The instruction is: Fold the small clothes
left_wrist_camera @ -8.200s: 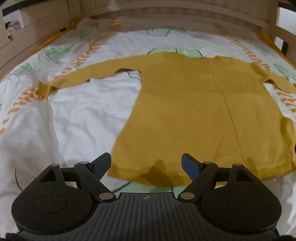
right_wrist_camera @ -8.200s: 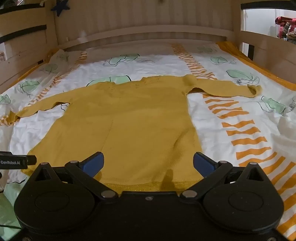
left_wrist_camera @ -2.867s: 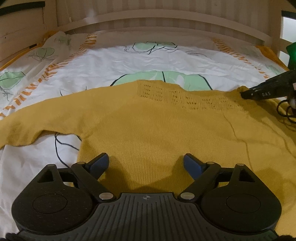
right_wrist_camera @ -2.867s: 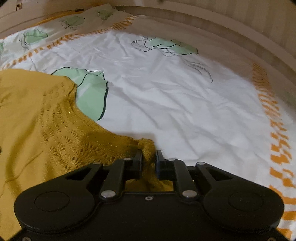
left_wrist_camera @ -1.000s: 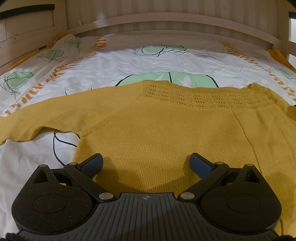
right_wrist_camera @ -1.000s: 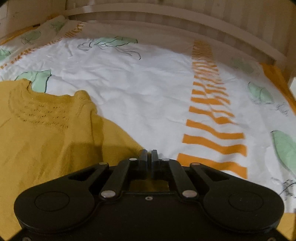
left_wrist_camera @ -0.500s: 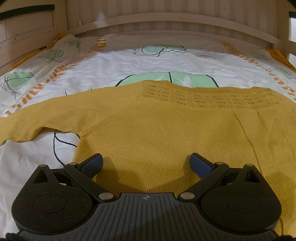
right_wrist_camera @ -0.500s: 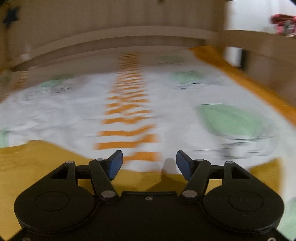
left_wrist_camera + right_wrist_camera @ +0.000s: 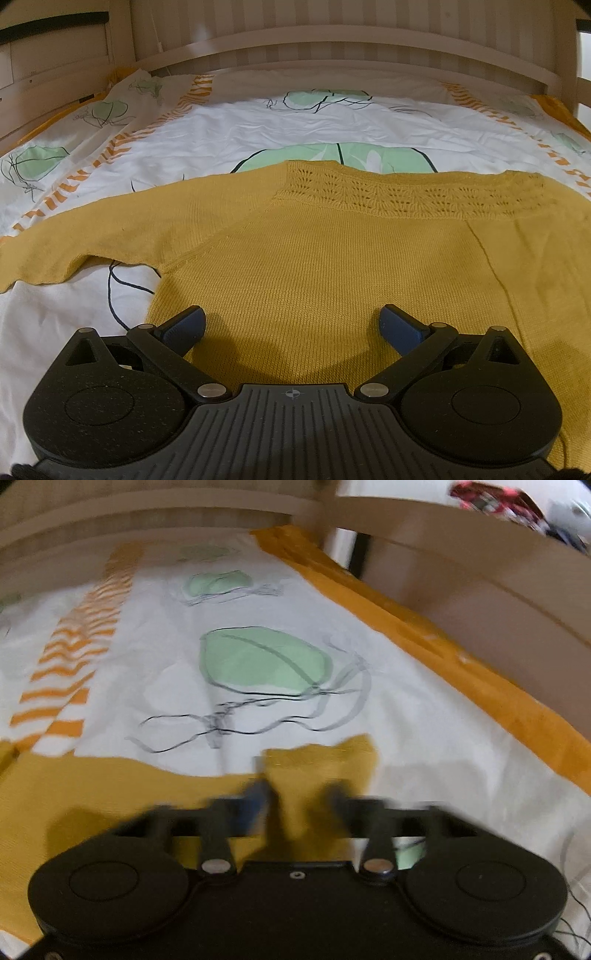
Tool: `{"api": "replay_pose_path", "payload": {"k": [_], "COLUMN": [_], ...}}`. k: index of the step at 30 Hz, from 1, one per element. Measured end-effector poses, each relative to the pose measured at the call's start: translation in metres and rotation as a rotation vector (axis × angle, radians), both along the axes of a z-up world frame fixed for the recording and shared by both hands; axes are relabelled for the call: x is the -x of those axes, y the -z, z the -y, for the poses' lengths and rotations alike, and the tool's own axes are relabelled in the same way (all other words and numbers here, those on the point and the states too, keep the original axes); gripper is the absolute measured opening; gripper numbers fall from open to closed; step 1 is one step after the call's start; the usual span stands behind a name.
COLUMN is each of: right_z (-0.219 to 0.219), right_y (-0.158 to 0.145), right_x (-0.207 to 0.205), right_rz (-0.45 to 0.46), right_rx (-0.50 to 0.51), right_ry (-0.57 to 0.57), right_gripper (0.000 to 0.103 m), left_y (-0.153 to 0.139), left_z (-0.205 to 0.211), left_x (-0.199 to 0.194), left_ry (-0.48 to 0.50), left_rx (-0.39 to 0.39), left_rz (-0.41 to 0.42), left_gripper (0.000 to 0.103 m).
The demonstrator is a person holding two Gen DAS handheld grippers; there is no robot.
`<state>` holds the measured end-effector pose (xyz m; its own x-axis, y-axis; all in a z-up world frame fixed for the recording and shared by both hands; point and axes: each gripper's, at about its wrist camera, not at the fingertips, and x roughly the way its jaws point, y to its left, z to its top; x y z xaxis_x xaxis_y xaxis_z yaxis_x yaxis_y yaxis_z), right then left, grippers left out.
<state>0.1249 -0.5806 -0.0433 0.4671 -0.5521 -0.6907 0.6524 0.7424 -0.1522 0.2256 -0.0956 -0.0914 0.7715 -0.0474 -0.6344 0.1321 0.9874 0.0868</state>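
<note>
Bed frame [image 9: 332, 40] ringing patterned sheet [image 9: 295, 122]. Sweater [image 9: 332, 266] lying flat on sheet, neck far, nothing folded yet. Right sleeve [image 9: 321, 764] stretching out right. Right gripper [image 9: 295, 794], having swung out from shoulder, now sitting at cuff. Fingers smearing, just been closing with cuff between them, likely clenching it. Probably starting sleeve fold inward. Left gripper [image 9: 291, 325] hanging released over sweater body, not moving since earlier.

A mustard-yellow knitted sweater [image 9: 332, 258] lies flat and spread open on the bed [image 9: 258, 122], its lace-patterned yoke toward the headboard; one sleeve stretches out sideways over the white sheet, and the other sleeve's cuff [image 9: 325, 764] lies flat near the bed's orange border
</note>
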Motion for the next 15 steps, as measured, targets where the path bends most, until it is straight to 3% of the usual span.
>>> {"api": "replay_pose_path", "payload": {"k": [8,15], "right_z": [0.039,0.057], "right_y": [-0.02,-0.008], "right_x": [0.067,0.107], "right_rz": [0.089,0.107], "right_rx": [-0.127,-0.281], "right_ry": [0.124,0.218], "right_gripper": [0.008,0.011], "left_y": [0.0,0.0], "left_z": [0.0,-0.001], "left_x": [0.0,0.0], "left_ry": [0.0,0.001], "left_rx": [-0.002,-0.003], "left_rz": [0.0,0.001], "left_gripper": [0.103,0.103]}}
